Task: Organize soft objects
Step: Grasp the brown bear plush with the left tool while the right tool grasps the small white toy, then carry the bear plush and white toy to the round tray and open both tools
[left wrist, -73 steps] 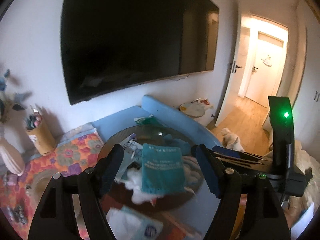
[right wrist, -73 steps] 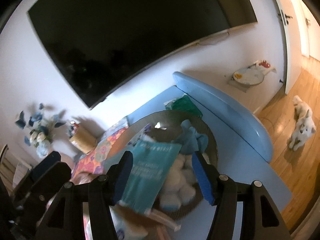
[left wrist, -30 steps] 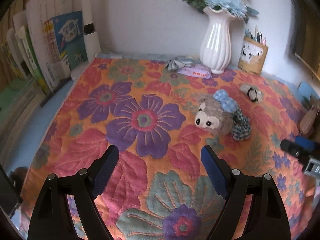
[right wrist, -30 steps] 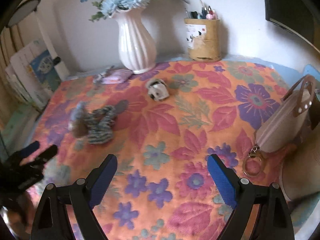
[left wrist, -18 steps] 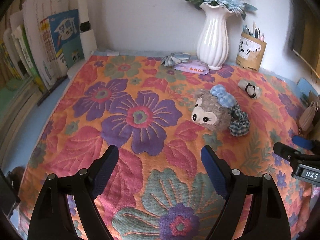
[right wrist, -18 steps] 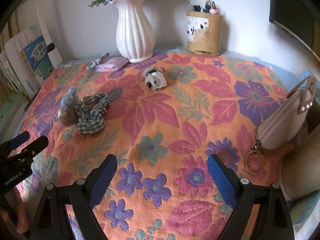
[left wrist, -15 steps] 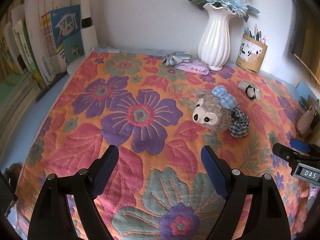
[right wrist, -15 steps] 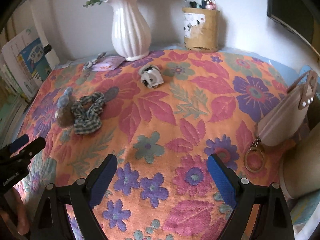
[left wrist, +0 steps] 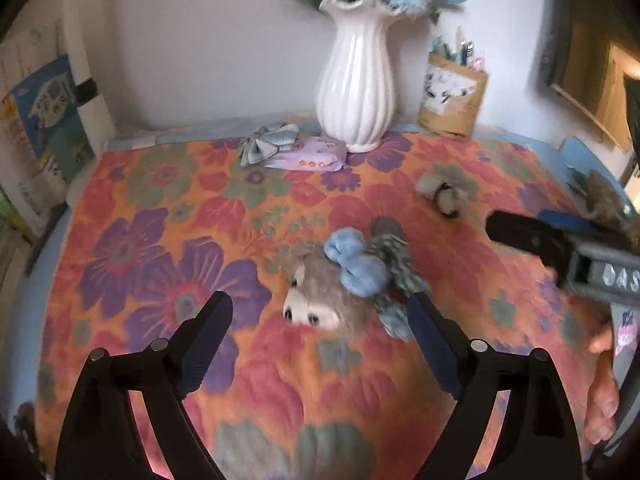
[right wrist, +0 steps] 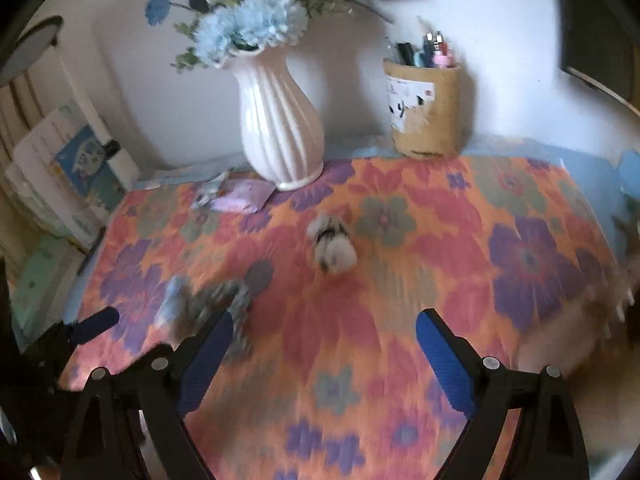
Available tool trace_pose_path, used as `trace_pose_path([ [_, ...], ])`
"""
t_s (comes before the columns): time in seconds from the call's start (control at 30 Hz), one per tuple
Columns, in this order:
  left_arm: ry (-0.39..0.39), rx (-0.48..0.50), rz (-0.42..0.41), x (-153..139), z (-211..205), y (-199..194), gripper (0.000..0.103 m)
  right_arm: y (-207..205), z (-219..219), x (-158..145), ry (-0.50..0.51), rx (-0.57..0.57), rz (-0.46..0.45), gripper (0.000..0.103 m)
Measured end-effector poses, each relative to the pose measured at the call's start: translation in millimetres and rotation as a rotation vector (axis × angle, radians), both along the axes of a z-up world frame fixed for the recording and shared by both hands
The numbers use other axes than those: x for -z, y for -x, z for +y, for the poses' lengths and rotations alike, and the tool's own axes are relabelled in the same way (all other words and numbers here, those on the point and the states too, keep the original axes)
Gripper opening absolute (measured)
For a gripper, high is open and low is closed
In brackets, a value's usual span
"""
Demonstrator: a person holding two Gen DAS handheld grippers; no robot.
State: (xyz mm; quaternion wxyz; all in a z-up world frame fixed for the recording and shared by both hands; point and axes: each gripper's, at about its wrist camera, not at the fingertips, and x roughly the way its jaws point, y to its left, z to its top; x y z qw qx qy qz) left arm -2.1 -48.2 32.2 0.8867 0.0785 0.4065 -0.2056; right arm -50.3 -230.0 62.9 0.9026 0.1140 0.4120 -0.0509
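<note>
Moved nearer, left claw (left wrist: 320, 324) now framing grey plush toy with blue bow (left wrist: 340, 288) on floral orange cloth (left wrist: 160, 208), prongs just widened, spread, touching nothing. Right claw (right wrist: 324, 340) spread, empty. Farther right, small grey-white plush (right wrist: 332, 244); far, white ribbed vase (left wrist: 356, 92).

A grey plush toy (left wrist: 328, 300) with a white face and a blue bow lies on its side on the floral cloth, face toward 6 o'clock. A blue-checked scrunchie (left wrist: 394, 280) touches it at 3 o'clock. A small grey-white plush (left wrist: 444, 196) lies apart at 2 o'clock. A checked fabric bow (left wrist: 268, 142) rests at 11 o'clock.
</note>
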Motion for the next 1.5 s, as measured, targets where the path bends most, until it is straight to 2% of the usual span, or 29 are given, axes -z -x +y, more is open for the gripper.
trace_pose_path([
  [0.17, 0.036, 0.044, 0.015, 13, -6, -9, 0.088, -47, -4, 24, 0.072, -0.029, 0.01, 0.086],
  [0.2, 0.053, 0.053, 0.013, 13, -5, -8, 0.088, -57, -6, 29, 0.076, -0.03, 0.014, 0.08],
  [0.27, 0.083, 0.057, 0.026, 14, -2, -9, 0.088, -69, -11, 33, 0.043, -0.023, 0.02, 0.074],
  [0.33, 0.07, 0.034, 0.042, 18, -2, -13, 0.088, -76, -15, 37, 0.011, -0.019, 0.009, 0.074],
  [0.37, 0.066, 0.028, 0.041, 18, -2, -14, 0.087, -79, -17, 42, 0.009, -0.01, 0.012, 0.069],
  [0.4, 0.061, 0.016, 0.038, 18, -3, -15, 0.083, -81, -17, 45, 0.007, -0.004, 0.026, 0.062],
  [0.43, 0.064, 0.014, 0.039, 18, -2, -16, 0.071, -80, -16, 42, 0.024, 0.004, 0.008, 0.056],
  [0.47, 0.074, 0.024, 0.049, 19, -2, -16, 0.063, -78, -15, 40, 0.021, -0.009, -0.006, 0.045],
  [0.5, 0.088, 0.038, 0.063, 20, -1, -18, 0.05, -77, -12, 40, 0.028, -0.021, -0.005, 0.039],
  [0.53, 0.099, 0.045, 0.066, 20, -1, -17, 0.042, -77, -9, 41, 0.037, -0.021, 0.005, 0.037],
  [0.6, 0.104, 0.055, 0.042, 17, 0, -13, 0.039, -74, -5, 41, 0.059, -0.019, 0.002, 0.032],
  [0.73, 0.107, 0.057, -0.016, 10, 0, -4, 0.039, -56, -4, 30, 0.041, -0.035, -0.077, 0.031],
  [0.9, 0.134, 0.029, -0.04, 6, 7, -3, 0.039, -25, 4, 28, 0.031, -0.034, -0.108, 0.031],
  [1.0, 0.144, 0.003, -0.058, 3, 13, 2, 0.039, 7, 13, 25, 0.021, -0.034, -0.139, 0.031],
  [1.03, 0.161, 0.013, -0.044, 1, 15, 6, 0.039, 16, 14, 25, 0.014, -0.035, -0.142, 0.031],
  [1.1, 0.255, 0.057, 0.031, 3, 23, 14, 0.039, 31, 17, 26, 0.006, -0.035, -0.143, 0.031],
  [1.13, 0.289, 0.07, 0.052, 4, 27, 25, 0.039, 43, 18, 27, 0.008, -0.034, -0.14, 0.031],
  [1.23, 0.301, 0.089, 0.054, 2, 30, 52, 0.039, 65, 19, 30, 0.01, -0.027, -0.095, 0.031],
  [1.3, 0.31, 0.112, 0.052, -1, 31, 70, 0.039, 90, 9, 33, -0.079, 0.008, -0.03, 0.031],
  [1.37, 0.313, 0.129, 0.048, -4, 31, 87, 0.039, 110, 1, 34, -0.156, 0.006, -0.013, 0.031],
  [1.5, 0.344, 0.177, 0.045, -16, 20, 115, 0.039, 151, -11, 21, -0.17, 0.02, 0.001, 0.031],
])
